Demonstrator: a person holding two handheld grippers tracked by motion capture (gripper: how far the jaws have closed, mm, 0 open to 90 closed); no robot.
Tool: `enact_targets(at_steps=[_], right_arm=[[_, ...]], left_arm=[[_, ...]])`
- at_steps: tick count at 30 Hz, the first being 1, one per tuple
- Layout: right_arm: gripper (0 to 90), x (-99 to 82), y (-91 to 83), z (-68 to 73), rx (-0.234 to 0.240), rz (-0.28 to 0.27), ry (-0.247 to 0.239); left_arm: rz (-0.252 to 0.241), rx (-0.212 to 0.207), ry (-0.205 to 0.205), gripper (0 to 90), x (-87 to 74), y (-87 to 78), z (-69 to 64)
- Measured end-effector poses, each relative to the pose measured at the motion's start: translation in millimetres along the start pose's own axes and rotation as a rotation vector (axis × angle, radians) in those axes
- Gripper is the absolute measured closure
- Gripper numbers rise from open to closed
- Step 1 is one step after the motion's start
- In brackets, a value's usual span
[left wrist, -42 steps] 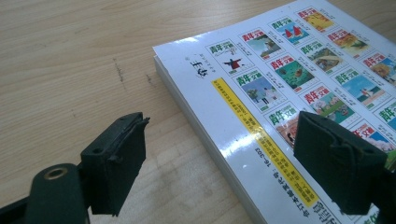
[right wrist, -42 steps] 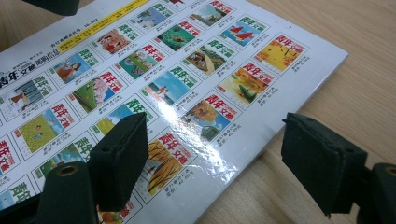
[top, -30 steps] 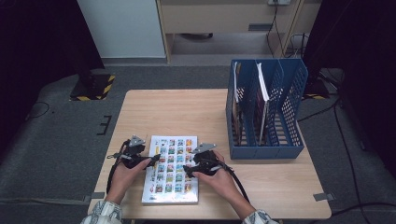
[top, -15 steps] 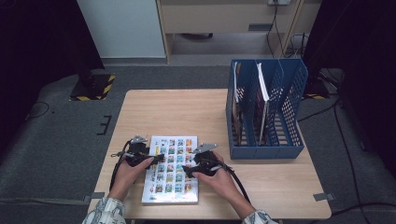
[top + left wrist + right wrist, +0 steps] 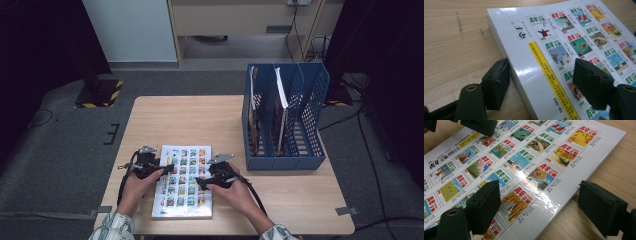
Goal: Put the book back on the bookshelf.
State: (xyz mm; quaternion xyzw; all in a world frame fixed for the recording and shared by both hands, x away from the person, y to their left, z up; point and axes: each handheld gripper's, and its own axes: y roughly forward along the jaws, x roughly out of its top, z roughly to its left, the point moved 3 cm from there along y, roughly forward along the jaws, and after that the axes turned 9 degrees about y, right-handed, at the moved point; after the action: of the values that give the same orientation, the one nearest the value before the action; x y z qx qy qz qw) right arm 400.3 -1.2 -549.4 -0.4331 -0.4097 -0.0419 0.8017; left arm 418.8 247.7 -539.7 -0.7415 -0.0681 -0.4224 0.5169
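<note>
High view: magazine (image 5: 183, 181) lies flat, long axis running away from the person, each open hand-held gripper straddling an edge.

Bare tabletop (image 5: 185, 120) lies open from 9 round to 12 o'clock of the magazine (image 5: 184, 181), giving a claw free passage there. At 2 o'clock the blue file rack (image 5: 282, 117) stands upright, its wall blocking that side. A clear strip of wood runs between the rack's front and the near edge, at 4 o'clock.
</note>
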Motion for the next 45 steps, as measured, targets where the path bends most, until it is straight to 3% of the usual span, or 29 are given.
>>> enact_targets(at_steps=[9,12,14,19,21,23,27,31,34,37,39,45], right_arm=[[18.6,-0.1,0.0,-0.1,0.001,-0.001,0.001],[18.5,-0.1,0.0,-0.2,0.001,-0.001,-0.001],[18.5,-0.1,0.0,-0.3,0.002,-0.002,-0.002],[18.5,-0.5,-0.2,0.0,0.003,-0.003,0.003],[18.5,-0.6,-0.1,-0.4,0.003,-0.004,-0.002],[18.5,-0.5,-0.2,-0.2,0.004,-0.003,0.000],[18.4,-0.7,-0.3,-0.3,0.005,-0.004,-0.001],[17.2,-0.8,0.5,-0.8,0.003,-0.007,-0.004],[16.7,-1.0,0.6,-0.9,0.005,-0.011,-0.009],[14.2,-1.2,0.3,-1.1,0.001,-0.009,-0.018],[11.9,-1.5,-0.1,-1.8,-0.002,-0.001,-0.015],[10.0,-1.7,-0.4,-3.2,-0.002,0.009,-0.009]], left_arm=[[-0.023,0.000,0.015,40.4,0.4,-8.2,-1.4],[-0.069,-0.055,-0.001,45.1,2.5,-12.8,-5.9],[-0.061,-0.039,0.042,46.7,4.4,-13.6,-10.7],[-0.074,-0.070,0.045,48.2,6.7,-15.1,-17.0],[-0.080,-0.066,0.064,51.8,7.8,-16.3,-19.8],[-0.055,-0.044,0.092,53.2,7.4,-13.7,-21.8],[-0.055,-0.069,0.069,53.8,6.1,-9.6,-23.5],[-0.046,-0.032,0.131,59.2,6.6,-6.7,-29.5],[-0.078,0.002,0.115,68.3,4.3,-8.1,-30.8],[-0.123,-0.012,0.090,78.1,3.7,-12.6,-30.8],[-0.139,-0.023,0.078,80.3,4.1,-15.0,-30.9],[-0.179,-0.041,0.104,83.9,7.1,-21.0,-34.2]])
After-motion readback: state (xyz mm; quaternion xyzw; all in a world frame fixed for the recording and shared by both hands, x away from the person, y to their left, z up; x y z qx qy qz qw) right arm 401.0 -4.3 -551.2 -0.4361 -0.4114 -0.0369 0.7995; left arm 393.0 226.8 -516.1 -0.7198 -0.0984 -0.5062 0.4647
